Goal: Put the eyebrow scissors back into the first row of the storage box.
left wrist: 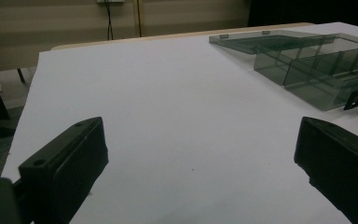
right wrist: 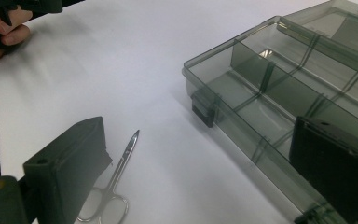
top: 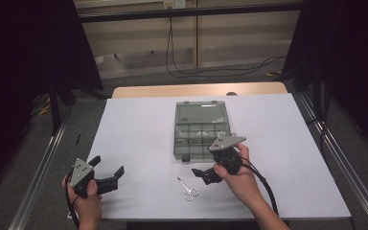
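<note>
While we held both grippers low over the near edge of the white counter [top: 139, 124], nothing sat between either pair of fingers. At the left, our left gripper [top: 109, 172] hung above the near left corner, its fingers [left wrist: 70, 163] spread wide over bare counter, well apart from everything else. Moving right, the scissors [top: 187, 188] lay flat and closed on the counter near the front edge, tips pointing away from us and to the left, loops toward us. In the right gripper view they [right wrist: 114, 186] lay just beside the left finger [right wrist: 67, 172], partly tucked behind it; whether they touched it we could not tell. Our right gripper [top: 206, 173] hovered just right of the scissors, fingers open and turned leftward. Beyond it, at mid-counter, stood the box [top: 201, 129], smoky and clear, its lid thrown back flat on the far side and its compartments showing, the front latch [right wrist: 203, 109] facing us.
</note>
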`<state>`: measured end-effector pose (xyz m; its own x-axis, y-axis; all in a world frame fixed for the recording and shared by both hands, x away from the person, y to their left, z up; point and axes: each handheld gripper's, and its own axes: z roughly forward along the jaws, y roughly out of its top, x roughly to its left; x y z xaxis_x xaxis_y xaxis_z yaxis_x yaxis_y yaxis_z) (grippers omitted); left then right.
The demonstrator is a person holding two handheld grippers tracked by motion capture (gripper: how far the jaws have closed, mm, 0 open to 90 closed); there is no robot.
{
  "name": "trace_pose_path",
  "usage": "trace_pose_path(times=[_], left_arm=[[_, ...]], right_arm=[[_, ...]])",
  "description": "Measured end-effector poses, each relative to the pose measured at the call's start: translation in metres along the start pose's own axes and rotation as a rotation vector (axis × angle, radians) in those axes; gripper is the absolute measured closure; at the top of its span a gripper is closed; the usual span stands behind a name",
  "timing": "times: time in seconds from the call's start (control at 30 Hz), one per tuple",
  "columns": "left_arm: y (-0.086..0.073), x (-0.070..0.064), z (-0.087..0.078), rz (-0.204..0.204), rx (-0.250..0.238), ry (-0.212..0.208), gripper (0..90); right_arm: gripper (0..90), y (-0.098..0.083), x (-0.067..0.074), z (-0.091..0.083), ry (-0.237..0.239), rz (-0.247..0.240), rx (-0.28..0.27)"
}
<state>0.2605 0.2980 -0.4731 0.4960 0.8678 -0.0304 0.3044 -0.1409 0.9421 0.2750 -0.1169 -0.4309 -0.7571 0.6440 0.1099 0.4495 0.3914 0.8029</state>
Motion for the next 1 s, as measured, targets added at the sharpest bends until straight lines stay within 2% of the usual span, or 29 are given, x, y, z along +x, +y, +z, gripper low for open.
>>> trace_pose_path(times=[0.27, 0.3, 0.43, 0.5, 0.63, 0.67, 0.77, 0.8, 0.83, 0.87, 0.9, 0.93, 1.0], left_arm=[[0.001, 0.000, -0.001, -0.004, -0.006, 0.008, 2.1], [0.002, 0.001, -0.001, 0.002, -0.001, -0.004, 2.1], [0.003, -0.001, 0.000, -0.021, -0.023, -0.007, 2.0], [0.003, -0.002, 0.000, -0.004, -0.014, -0.006, 2.0], [0.003, -0.004, 0.002, 0.000, -0.009, -0.015, 2.0], [0.002, -0.004, 0.002, -0.008, -0.018, -0.021, 2.0], [0.002, -0.003, 0.002, -0.001, -0.008, -0.013, 2.0], [0.001, -0.004, 0.003, -0.012, -0.014, -0.018, 2.0], [0.001, -0.005, 0.003, -0.002, -0.005, -0.010, 2.1], [0.001, -0.004, 0.003, 0.012, -0.002, -0.022, 2.1], [0.001, -0.004, 0.003, 0.012, -0.002, -0.022, 2.1], [0.000, -0.005, 0.005, 0.015, 0.005, -0.013, 2.1], [0.000, -0.005, 0.005, 0.022, 0.005, -0.011, 2.1]], right_arm=[[6.2, 0.006, 0.006, 0.008, 0.003, 0.000, 0.025], [6.2, 0.006, 0.007, 0.009, 0.009, 0.001, 0.030], [7.7, 0.008, 0.010, 0.013, 0.006, -0.001, 0.046], [9.6, 0.008, 0.011, 0.015, 0.014, -0.001, 0.052], [16.1, 0.009, 0.015, 0.019, 0.002, 0.009, 0.064], [19.9, 0.009, 0.016, 0.022, 0.002, 0.002, 0.073], [23.9, 0.009, 0.019, 0.025, -0.017, -0.002, 0.088], [30.9, 0.009, 0.024, 0.027, -0.062, -0.005, 0.108], [32.5, 0.008, 0.026, 0.029, -0.081, -0.020, 0.108], [34.3, 0.008, 0.028, 0.030, -0.088, -0.028, 0.125], [34.3, 0.008, 0.028, 0.030, -0.088, -0.028, 0.125], [38.8, 0.008, 0.031, 0.033, -0.077, -0.041, 0.138], [42.0, 0.007, 0.033, 0.034, -0.085, -0.047, 0.144]])
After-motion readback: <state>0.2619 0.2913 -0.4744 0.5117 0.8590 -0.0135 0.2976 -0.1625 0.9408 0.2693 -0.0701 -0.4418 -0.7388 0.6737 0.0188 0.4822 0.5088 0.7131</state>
